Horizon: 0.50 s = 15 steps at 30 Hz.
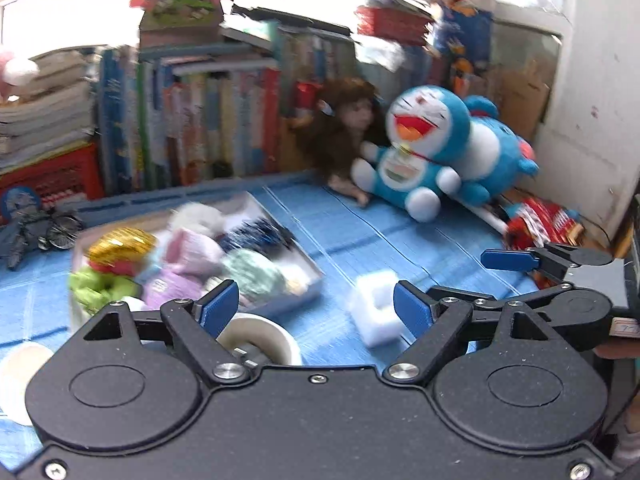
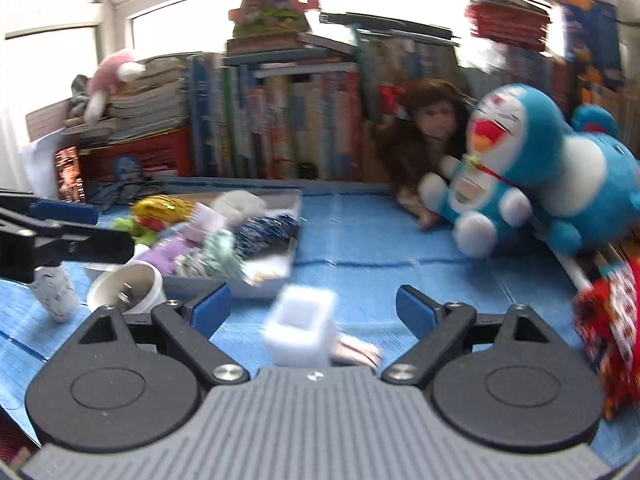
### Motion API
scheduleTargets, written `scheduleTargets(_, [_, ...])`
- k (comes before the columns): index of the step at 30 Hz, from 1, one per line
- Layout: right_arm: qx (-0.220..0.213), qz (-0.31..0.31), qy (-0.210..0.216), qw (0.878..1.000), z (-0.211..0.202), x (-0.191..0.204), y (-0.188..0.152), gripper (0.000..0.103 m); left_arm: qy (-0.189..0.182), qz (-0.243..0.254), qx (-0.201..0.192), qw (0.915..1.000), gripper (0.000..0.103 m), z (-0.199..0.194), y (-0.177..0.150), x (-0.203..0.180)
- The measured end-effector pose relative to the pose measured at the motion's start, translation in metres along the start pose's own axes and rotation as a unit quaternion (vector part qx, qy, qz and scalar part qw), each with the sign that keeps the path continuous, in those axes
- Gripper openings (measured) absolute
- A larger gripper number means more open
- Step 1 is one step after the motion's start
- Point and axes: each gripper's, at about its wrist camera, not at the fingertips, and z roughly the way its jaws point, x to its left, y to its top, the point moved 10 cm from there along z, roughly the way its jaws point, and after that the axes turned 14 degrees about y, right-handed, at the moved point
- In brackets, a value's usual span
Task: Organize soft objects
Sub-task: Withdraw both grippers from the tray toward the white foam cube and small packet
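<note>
A grey tray (image 1: 308, 280) (image 2: 276, 284) full of several soft items sits on the blue mat at the left. A white foam block (image 1: 376, 308) (image 2: 300, 328) lies on the mat between the fingers of my right gripper (image 2: 314, 310), which is open and empty. My left gripper (image 1: 316, 306) is open and empty, just left of the block, over the tray's near edge. A blue Doraemon plush (image 1: 420, 148) (image 2: 496, 172) and a brown-haired doll (image 1: 344, 128) (image 2: 428, 132) lean against the books at the back right. The right gripper also shows at the right of the left wrist view (image 1: 516, 260).
A white cup (image 1: 260, 336) (image 2: 128, 288) lies near the tray. A row of books (image 1: 208, 120) (image 2: 288, 120) walls the back. A red patterned cloth item (image 1: 536, 220) (image 2: 612, 328) lies at right. A grey knitted piece (image 2: 54, 292) stands at left. A white wall (image 1: 592, 100) closes the right side.
</note>
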Motion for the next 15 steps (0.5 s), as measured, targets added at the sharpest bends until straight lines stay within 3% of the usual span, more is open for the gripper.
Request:
scheduleTargets(8, [0.016, -0.006, 0.009, 1.000, 0.009, -0.007, -0.058, 0.095, -0.003, 0.016, 0.052, 0.9985, 0.084, 0.037, -0.027, -0.053])
scheduleTargets(15, [0.022, -0.007, 0.023, 0.999, 0.017, -0.005, -0.082, 0.095, 0.032, 0.007, 0.069, 0.9971, 0.084, 0.083, -0.032, -0.078])
